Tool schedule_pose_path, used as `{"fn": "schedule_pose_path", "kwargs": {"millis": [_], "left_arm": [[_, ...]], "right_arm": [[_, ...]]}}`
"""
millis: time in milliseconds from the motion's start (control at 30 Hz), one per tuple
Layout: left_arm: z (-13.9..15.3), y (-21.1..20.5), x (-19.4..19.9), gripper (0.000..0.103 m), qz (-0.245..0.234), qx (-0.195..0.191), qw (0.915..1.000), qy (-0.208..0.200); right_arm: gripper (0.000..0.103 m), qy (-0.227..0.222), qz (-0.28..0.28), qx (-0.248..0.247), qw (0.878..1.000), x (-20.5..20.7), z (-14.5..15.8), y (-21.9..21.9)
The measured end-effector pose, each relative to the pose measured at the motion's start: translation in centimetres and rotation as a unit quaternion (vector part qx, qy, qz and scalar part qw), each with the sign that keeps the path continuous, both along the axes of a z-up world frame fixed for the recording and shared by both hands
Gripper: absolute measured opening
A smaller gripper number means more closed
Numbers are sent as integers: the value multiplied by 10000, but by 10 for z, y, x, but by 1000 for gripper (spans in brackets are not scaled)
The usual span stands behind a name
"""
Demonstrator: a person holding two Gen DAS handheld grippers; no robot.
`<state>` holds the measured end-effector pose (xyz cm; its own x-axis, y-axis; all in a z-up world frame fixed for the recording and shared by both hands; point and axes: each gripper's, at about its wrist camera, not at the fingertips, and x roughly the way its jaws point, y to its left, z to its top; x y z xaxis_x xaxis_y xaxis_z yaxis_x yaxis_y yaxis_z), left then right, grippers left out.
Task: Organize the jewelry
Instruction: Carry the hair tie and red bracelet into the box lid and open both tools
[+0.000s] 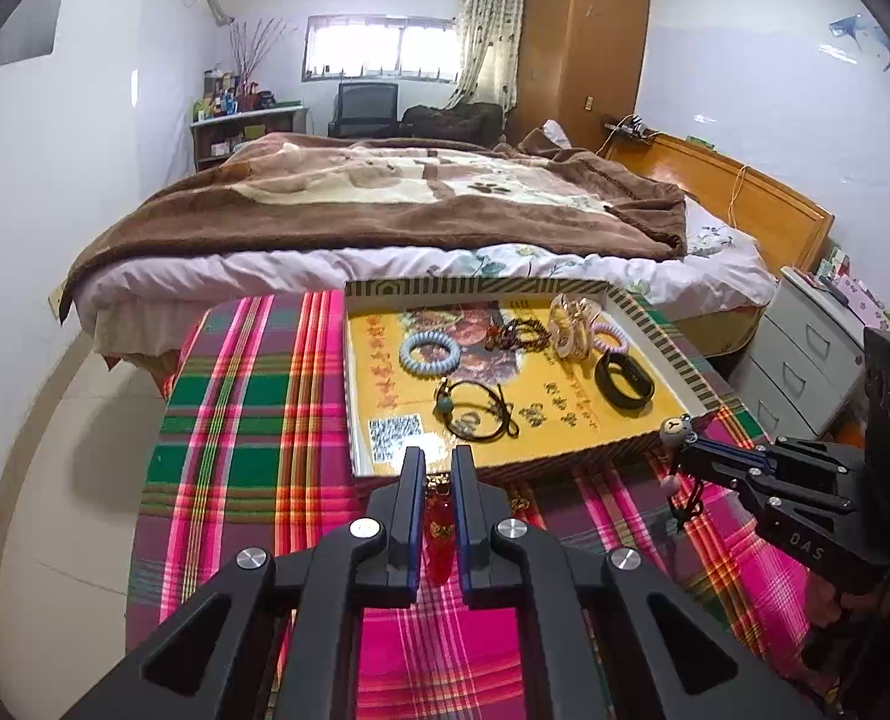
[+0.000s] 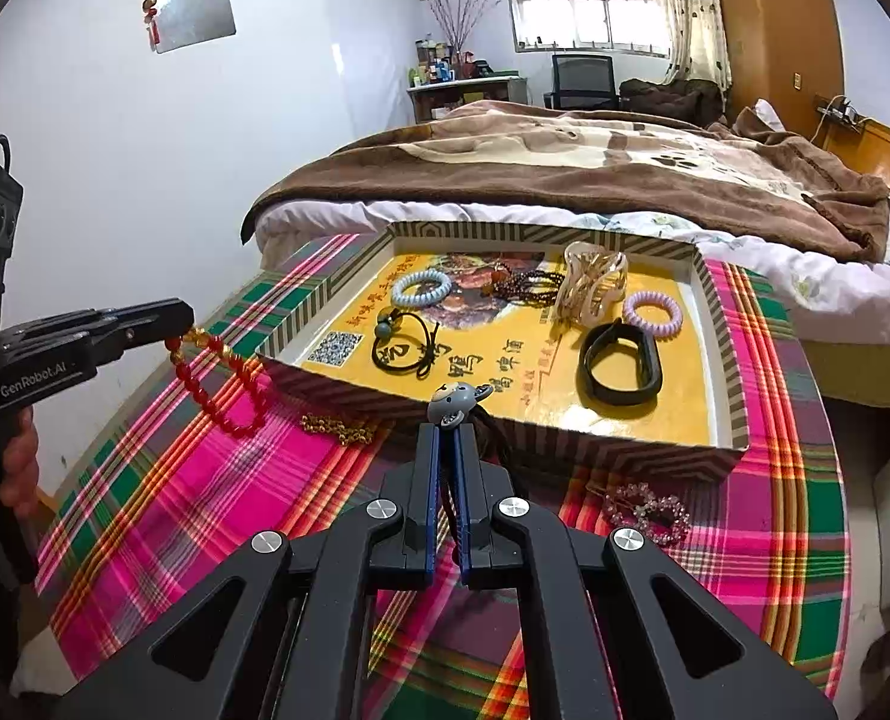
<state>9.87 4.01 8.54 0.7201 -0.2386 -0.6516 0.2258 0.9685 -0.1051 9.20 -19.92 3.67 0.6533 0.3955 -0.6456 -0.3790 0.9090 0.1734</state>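
A shallow yellow-bottomed box [image 1: 643,450] [image 2: 324,381] sits on the plaid table and holds a blue coil tie [image 1: 429,353], a black cord with a bead [image 1: 481,411], a black band [image 1: 623,383], a purple coil tie [image 2: 653,313], a dark bead bracelet [image 2: 526,283] and a clear hair claw [image 2: 592,285]. My left gripper [image 1: 438,457] [image 2: 183,324] is shut on a red bead bracelet [image 2: 222,387], which hangs below it just before the box's near edge. My right gripper [image 2: 446,429] [image 1: 682,447] is shut on a bear-charm hair tie [image 2: 454,402] at the box's near wall.
A gold chain [image 2: 339,427] and a pink crystal piece [image 2: 649,510] lie on the plaid cloth [image 2: 204,510] in front of the box. A bed [image 1: 384,198] stands behind the table, and white drawers [image 1: 805,360] at the right.
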Motion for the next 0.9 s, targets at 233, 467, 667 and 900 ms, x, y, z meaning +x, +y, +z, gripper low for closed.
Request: {"fn": "schedule_pose_path", "kwargs": {"millis": [233, 467, 667, 900], "left_arm": [[13, -6, 12, 8, -128, -64, 9999, -90], [25, -7, 39, 8, -224, -156, 9996, -120], [34, -6, 68, 8, -288, -245, 9991, -168], [37, -8, 110, 8, -362, -360, 9986, -136]], "right_arm": [[4, -155, -56, -27, 9999, 9, 15, -1], [4, -248, -139, -68, 9996, 30, 28, 0], [4, -133, -210, -164, 9996, 52, 23, 5], [4, 156, -302, -334, 9989, 80, 3, 12]]}}
